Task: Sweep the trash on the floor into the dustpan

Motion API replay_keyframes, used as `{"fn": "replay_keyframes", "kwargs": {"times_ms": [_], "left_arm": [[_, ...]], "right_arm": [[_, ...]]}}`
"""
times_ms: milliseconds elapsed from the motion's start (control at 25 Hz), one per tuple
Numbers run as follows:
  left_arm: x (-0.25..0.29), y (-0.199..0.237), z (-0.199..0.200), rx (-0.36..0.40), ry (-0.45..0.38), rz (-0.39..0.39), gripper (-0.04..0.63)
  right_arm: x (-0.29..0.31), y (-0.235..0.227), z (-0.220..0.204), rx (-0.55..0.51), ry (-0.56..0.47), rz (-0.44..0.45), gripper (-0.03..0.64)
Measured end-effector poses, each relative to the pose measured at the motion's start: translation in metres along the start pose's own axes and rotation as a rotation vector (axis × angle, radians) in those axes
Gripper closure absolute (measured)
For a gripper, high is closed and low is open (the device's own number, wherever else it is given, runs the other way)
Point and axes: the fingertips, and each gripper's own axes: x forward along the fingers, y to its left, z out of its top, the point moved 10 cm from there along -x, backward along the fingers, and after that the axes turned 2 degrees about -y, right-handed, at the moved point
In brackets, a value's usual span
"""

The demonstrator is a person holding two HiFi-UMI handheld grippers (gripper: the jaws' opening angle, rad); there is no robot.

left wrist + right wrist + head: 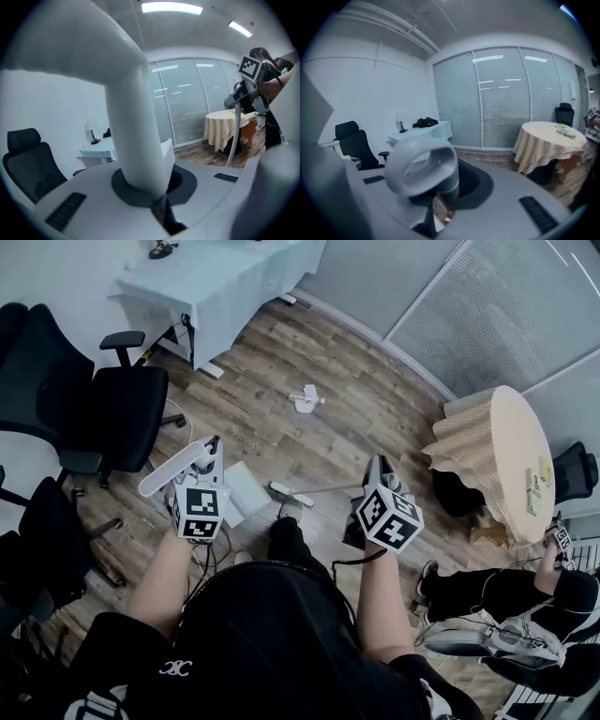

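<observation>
White crumpled trash [307, 399] lies on the wood floor ahead. My left gripper [207, 468] is shut on the thick white dustpan handle [129, 112], which juts up-left [173, 472]; the pale dustpan [242, 491] rests on the floor just beyond it. My right gripper [377, 486] is shut on the grey loop-ended broom handle [423, 171]. The thin broom pole [330, 490] runs left to the broom head [290, 495], beside the dustpan. The left gripper view also shows the right gripper [244, 91] holding the pole [234, 136]. The trash lies well beyond both tools.
Black office chairs [103, 413] stand at the left. A white-clothed desk [225, 282] is at the back, a round table with a checked cloth [497, 460] at the right. Another person [511, 601] crouches at the lower right. Glass partitions [501, 98] line the far wall.
</observation>
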Motion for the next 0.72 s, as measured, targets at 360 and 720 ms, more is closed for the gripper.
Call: {"fn": "replay_keyframes", "kwargs": {"times_ms": [360,720], "left_arm": [[0.084,0.027,0.028,0.011,0.044,0.105,0.600],[0.194,0.019,0.079,-0.011,0.064,0.213,0.600]], "right_arm": [[0.101,-0.019,0.036,0.022,0.036,0.093,0.568],[0.192,-0.081,0.092,0.018,0.036,0.172,0.568]]}}
